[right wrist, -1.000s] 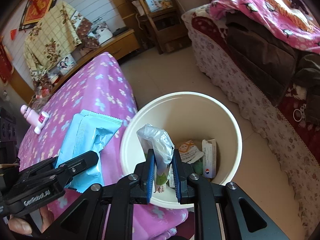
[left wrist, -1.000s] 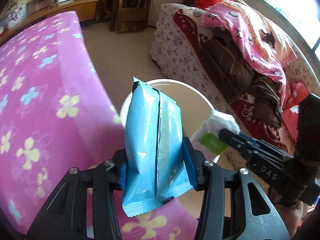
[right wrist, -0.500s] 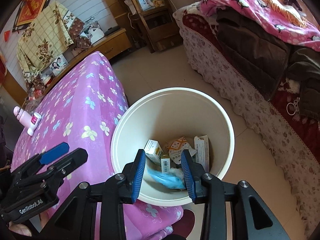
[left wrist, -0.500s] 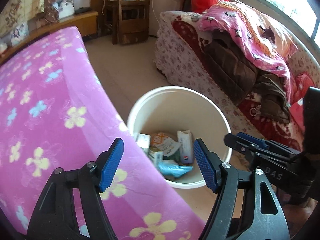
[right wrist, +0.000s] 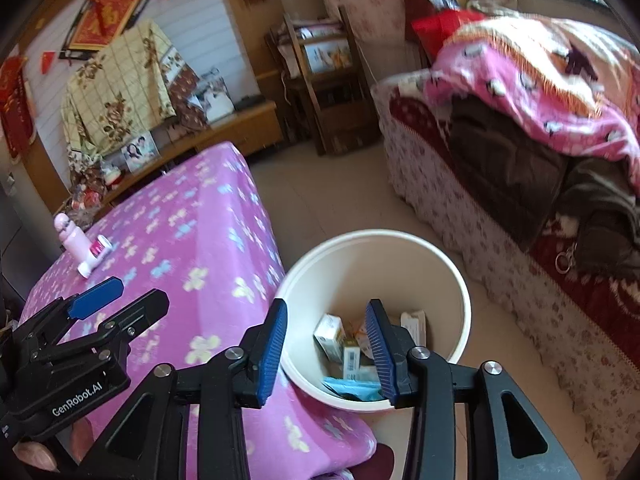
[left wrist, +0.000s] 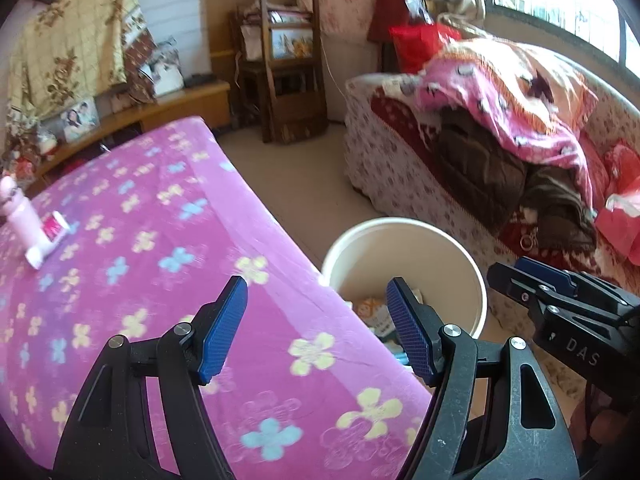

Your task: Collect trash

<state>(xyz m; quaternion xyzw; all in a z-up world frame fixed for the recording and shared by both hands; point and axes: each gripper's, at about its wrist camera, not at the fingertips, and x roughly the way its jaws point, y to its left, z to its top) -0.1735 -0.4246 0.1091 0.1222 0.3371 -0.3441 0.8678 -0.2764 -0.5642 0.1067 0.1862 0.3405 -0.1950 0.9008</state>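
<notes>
Two claws hang above the bench edge, both empty. The left claw stands wide apart. The right claw is opening, with nothing between its blue pads. Below and ahead of the right claw, the white trash bucket holds small cartons and a blue wrapper. Far to the left of both claws, a pink bottle lies on the bench.

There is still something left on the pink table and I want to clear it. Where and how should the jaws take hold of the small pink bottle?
Probably best to grip the pink bottle across its smooth, rounded body, below the narrower cap, coming from the near side. It seems to stand roughly upright on the flowered tablecloth, with a small pink-and-white box close against its base, so stay above that box.
</notes>
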